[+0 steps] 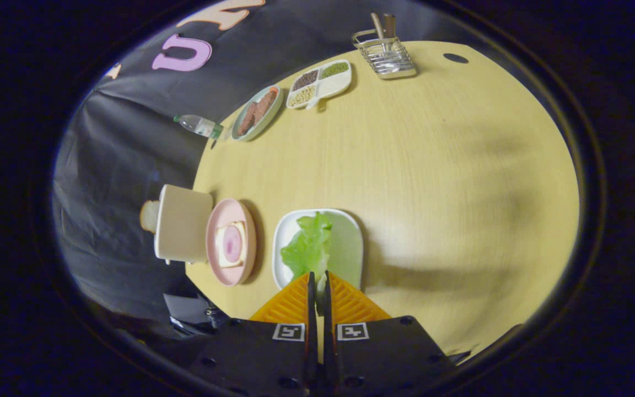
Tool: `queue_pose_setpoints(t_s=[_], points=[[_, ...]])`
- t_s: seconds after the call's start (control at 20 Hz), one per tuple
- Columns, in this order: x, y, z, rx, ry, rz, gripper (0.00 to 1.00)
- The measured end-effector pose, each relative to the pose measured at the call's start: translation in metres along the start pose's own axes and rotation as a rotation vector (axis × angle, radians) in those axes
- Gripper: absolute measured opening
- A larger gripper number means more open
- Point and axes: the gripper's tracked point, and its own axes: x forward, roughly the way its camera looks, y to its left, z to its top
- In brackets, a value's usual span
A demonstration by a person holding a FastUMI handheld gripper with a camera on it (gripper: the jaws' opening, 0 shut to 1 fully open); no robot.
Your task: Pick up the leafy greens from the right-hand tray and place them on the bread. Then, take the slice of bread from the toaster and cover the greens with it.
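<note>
My jaws pinch the near edge of the lettuce [307,248] on its tray [283,237]; next I lift it to the bread [231,244].

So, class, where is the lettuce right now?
The lettuce lies on the pale tray beside the pink plate, its near end pinched between the gripper fingers.

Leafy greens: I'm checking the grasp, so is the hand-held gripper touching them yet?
Touching. In the gripper view the hand-held gripper is nearly closed, and the near edge of the leafy greens sits pinched between its fingertips.
</note>
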Motion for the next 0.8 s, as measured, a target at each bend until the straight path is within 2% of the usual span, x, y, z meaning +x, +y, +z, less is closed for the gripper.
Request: queue_pose_setpoints(t_s=[0.3, 0.45, 0.8], points=[[-0.024, 0.067, -0.003, 0.022, -0.003, 0.122, 0.07], [-0.026, 0.112, -0.011, 0.034, 0.037, 0.194, 0.07], [0.0, 0.203, -0.028, -0.072, 0.153, 0.29, 0.07]])
